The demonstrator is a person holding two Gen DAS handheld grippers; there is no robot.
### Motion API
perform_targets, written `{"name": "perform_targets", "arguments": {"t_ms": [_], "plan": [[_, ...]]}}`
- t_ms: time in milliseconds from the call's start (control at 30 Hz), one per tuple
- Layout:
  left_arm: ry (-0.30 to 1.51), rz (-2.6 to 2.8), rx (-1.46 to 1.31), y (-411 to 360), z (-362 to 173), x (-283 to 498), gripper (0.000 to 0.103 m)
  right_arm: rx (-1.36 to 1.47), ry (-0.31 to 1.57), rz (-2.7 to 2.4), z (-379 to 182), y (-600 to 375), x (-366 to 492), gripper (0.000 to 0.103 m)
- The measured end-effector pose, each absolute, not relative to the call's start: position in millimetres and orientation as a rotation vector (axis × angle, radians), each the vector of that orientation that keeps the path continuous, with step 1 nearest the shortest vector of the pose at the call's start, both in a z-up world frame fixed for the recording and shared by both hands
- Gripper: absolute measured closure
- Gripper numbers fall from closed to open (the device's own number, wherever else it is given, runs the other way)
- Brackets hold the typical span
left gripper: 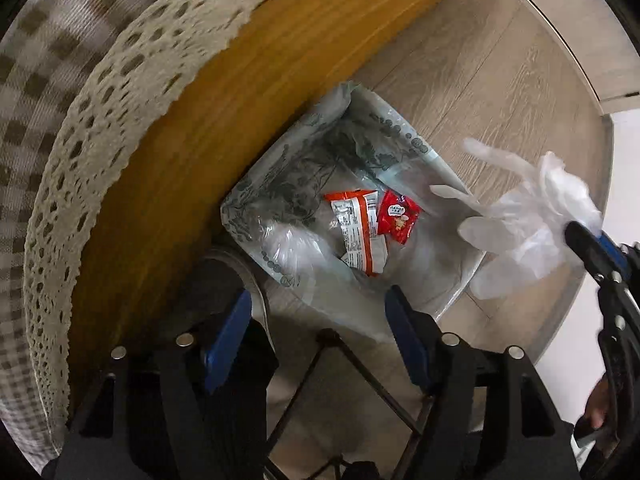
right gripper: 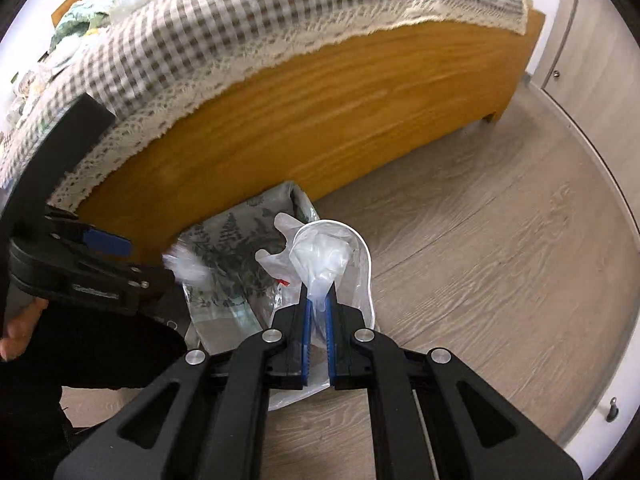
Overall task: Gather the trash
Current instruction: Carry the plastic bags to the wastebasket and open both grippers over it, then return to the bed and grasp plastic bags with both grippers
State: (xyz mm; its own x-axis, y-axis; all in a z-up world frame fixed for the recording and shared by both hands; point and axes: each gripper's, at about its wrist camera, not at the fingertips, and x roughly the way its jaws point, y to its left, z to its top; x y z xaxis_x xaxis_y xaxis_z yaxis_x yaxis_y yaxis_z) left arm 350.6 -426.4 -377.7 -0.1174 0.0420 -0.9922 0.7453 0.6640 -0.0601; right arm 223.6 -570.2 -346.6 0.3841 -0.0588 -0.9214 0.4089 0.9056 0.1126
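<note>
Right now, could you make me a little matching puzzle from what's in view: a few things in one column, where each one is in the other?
Things:
1. plastic glove
2. red wrapper
3. checked cloth
4. bin bag

Places:
A. draped over the wooden bed frame
B. on the floor against the bed
C. pinched in the right gripper
D. lying inside the bag

Pairs: 1-C, 2-D, 3-A, 4-B
</note>
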Motion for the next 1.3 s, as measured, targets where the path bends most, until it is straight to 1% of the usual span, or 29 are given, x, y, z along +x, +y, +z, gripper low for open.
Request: {"name": "perform_targets", "arguments": {"t_ms": [67, 100, 133, 267, 333, 400, 433, 467, 500, 533, 633, 767, 900, 1067, 1200, 1267, 1300], "plan": [[1.614, -0.67, 0.565, -414.9, -365.3, 360.7, 0.034, 0.345, 1.164, -0.288, -355.9, -570.4, 231.2, 0.097], [1.621, -0.662, 0.517, -408.4, -357.5, 365.0, 0.03, 0.342, 1.173, -0.281, -359.3, -568.7, 236.0, 0.097], [1.629, -0.658, 0.468, -404.1, -349.2, 367.0, 0.028, 0.338, 1.184, -0.269, -366.2, -567.6, 243.8, 0.097], [1.669, -0.66, 0.324, -387.7, -328.4, 374.9, 0.028, 0.323, 1.218, -0.233, -386.9, -562.0, 273.5, 0.097], [1.642, -0.672, 0.316, -384.0, -316.5, 373.9, 0.028, 0.312, 1.235, -0.217, -400.2, -559.1, 291.2, 0.096], [1.594, -0.688, 0.334, -383.1, -307.8, 373.4, 0.028, 0.308, 1.271, -0.223, -416.3, -556.8, 309.2, 0.094], [1.562, -0.706, 0.35, -382.9, -302.7, 371.6, 0.028, 0.318, 1.292, -0.221, -425.9, -555.9, 319.4, 0.082], [1.551, -0.718, 0.353, -382.5, -299.6, 371.2, 0.028, 0.329, 1.302, -0.213, -433.5, -556.4, 327.9, 0.051], [1.545, -0.73, 0.352, -382.8, -298.9, 369.7, 0.027, 0.324, 1.319, -0.228, -441.2, -557.3, 336.4, 0.04], [1.555, -0.741, 0.35, -382.5, -301.5, 369.7, 0.027, 0.32, 1.313, -0.245, -443.9, -559.3, 341.4, 0.038], [1.622, -0.751, 0.317, -381.4, -311.3, 371.6, 0.027, 0.323, 1.295, -0.266, -439.3, -562.8, 346.5, 0.038], [1.629, -0.768, 0.277, -381.6, -314.6, 374.7, 0.027, 0.312, 1.3, -0.285, -429.6, -567.6, 341.0, 0.038], [1.634, -0.772, 0.281, -383.0, -326.0, 372.1, 0.027, 0.296, 1.312, -0.304, -414.0, -569.7, 324.4, 0.038], [1.623, -0.784, 0.297, -386.3, -327.7, 368.5, 0.027, 0.274, 1.327, -0.342, -394.0, -566.7, 303.7, 0.038], [1.568, -0.8, 0.319, -388.8, -320.9, 362.2, 0.027, 0.254, 1.308, -0.363, -369.8, -562.6, 285.8, 0.038], [1.498, -0.799, 0.338, -389.0, -309.5, 360.0, 0.027, 0.234, 1.286, -0.375, -353.2, -558.7, 279.7, 0.038], [1.43, -0.777, 0.35, -388.5, -298.9, 357.9, 0.027, 0.225, 1.275, -0.38, -345.9, -557.0, 277.2, 0.038]]}}
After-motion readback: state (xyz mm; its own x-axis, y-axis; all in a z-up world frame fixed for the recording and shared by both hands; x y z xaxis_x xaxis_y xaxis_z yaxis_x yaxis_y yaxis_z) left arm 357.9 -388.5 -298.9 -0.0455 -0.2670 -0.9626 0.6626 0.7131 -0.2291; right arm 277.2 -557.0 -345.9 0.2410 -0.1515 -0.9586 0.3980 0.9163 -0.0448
